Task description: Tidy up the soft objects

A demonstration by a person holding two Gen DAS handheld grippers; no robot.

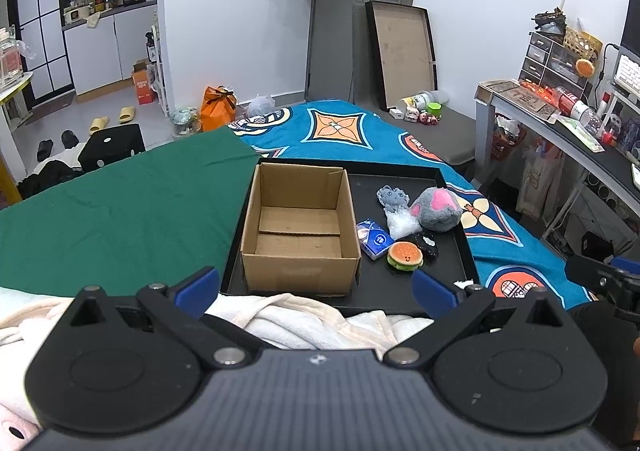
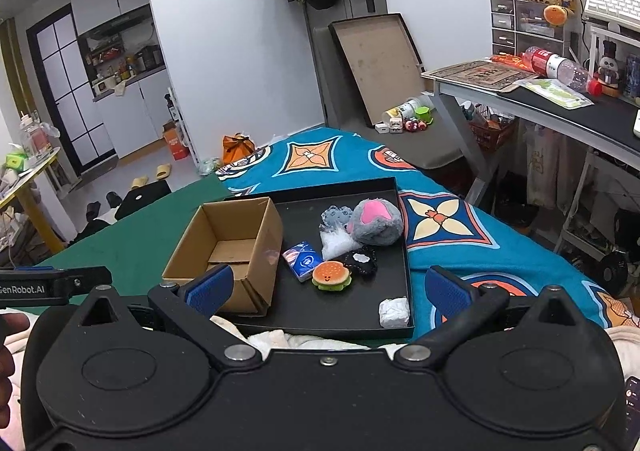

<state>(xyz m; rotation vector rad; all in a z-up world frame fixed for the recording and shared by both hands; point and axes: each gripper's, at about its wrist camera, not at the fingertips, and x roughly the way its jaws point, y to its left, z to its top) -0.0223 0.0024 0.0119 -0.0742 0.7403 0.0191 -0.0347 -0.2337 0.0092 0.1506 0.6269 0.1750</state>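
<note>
Nearest, the left gripper and right gripper both hang spread and empty above a pale blanket. Beyond, a black tray holds an open cardboard box; beside it lie a burger toy, tissue packet and grey plush

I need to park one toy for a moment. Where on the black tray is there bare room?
Bare floor runs along the black tray near edge, between the cardboard box and the white wad; the box is empty too. Crowded: burger toy, tissue pack, grey plush.
</note>
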